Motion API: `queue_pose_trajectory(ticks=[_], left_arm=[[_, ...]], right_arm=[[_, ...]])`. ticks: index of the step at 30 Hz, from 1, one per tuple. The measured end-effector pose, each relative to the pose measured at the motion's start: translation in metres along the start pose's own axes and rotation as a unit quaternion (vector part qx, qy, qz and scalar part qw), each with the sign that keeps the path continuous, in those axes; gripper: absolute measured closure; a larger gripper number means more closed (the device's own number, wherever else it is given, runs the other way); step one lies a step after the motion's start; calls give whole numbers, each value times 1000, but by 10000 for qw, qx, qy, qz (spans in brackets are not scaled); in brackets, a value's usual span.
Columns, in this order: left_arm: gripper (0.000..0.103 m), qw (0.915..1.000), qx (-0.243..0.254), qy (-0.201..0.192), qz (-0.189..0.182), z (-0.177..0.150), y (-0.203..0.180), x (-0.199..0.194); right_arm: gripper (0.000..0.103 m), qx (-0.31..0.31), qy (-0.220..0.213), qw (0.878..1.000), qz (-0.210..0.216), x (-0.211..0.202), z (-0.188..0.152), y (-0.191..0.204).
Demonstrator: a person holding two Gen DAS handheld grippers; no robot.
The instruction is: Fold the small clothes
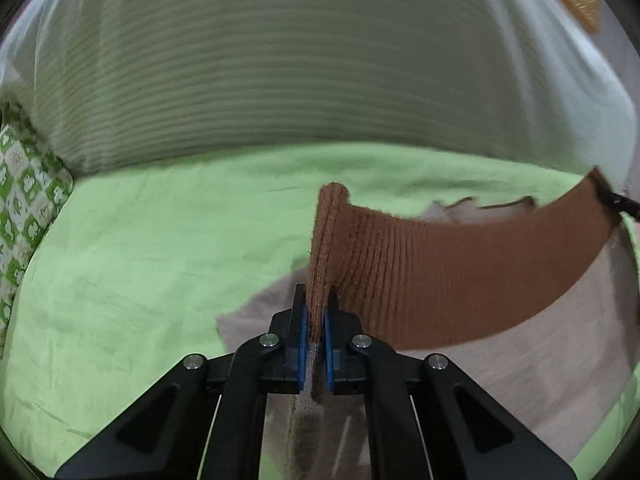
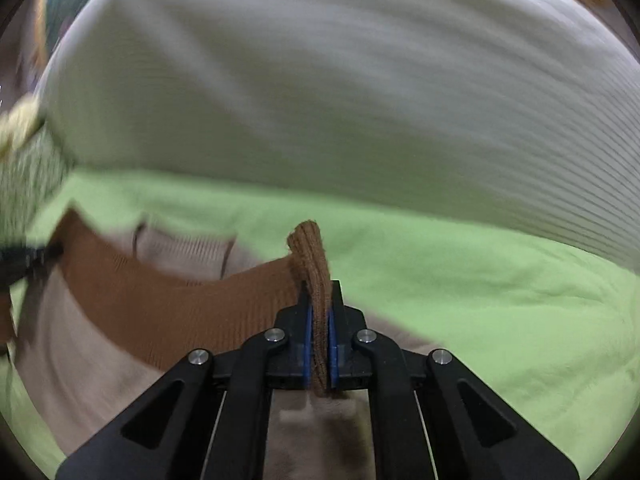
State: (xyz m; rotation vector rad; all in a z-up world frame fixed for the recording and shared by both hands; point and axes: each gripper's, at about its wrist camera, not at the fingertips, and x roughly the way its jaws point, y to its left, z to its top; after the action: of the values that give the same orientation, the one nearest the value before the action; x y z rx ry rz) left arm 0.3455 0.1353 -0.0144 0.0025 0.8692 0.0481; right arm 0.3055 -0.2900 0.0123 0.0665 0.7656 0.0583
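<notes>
A small knit garment with a beige body [image 1: 500,368] and a brown ribbed band [image 1: 440,280] is held stretched above a green sheet [image 1: 140,260]. My left gripper [image 1: 316,300] is shut on the left corner of the brown band. My right gripper [image 2: 320,300] is shut on the band's right corner [image 2: 312,264]. The band [image 2: 160,300] runs taut between them, and the beige body [image 2: 100,380] hangs below. Each view shows the other gripper as a dark shape at the band's far end [image 1: 620,202] [image 2: 24,264]. Both views are blurred.
A large ribbed white pillow or blanket [image 1: 280,60] rises behind the sheet, also in the right wrist view [image 2: 320,80]. A green-and-white patterned cushion [image 1: 24,200] lies at the far left. Green sheet [image 2: 500,300] extends to the right.
</notes>
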Motion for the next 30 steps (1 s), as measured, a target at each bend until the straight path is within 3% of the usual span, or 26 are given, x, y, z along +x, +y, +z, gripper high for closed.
queue_pose_trajectory(ticks=[3,4,6,7,10,11,16,19,23,26,30], left_arm=[[96,9981,197,582,75,-5,-5,35],[94,9975,319,601,169,-8,-9,38],[91,9977,412,471,246,-11,-13,25],[76,9982,352,464,168,-11,-12,17],[47,9997,60,215,74,-21,5,-23],[43,9998,-66,136,91,-29,11,-39],[41,9964,-779,190,-286,-98,26,-93],[40,9921,-1068,501,-432,-146,18,-104],[37,9817,-1526,900,-691,-196,6,-108],[36,9758,-1788,1092,-627,-212,-1,-97],[31,9602,-2495,1043,-702,-217,3,-94]], right_arm=[[95,339,517,9980,-88,35,3,-16],[95,538,908,9944,-39,55,-3,-21],[81,756,1112,9903,-359,68,-16,-27],[75,915,905,9909,-398,59,-22,-30],[63,1361,390,9897,-230,18,-33,-38],[61,1403,253,9896,-190,3,-37,-38],[45,1317,-194,9911,47,-83,-82,-28],[44,1287,-107,9916,38,-104,-117,-16],[41,1571,83,9870,-328,-112,-159,-19],[40,2024,205,9787,-288,-112,-184,-29],[40,2465,301,9681,-326,-108,-202,-33]])
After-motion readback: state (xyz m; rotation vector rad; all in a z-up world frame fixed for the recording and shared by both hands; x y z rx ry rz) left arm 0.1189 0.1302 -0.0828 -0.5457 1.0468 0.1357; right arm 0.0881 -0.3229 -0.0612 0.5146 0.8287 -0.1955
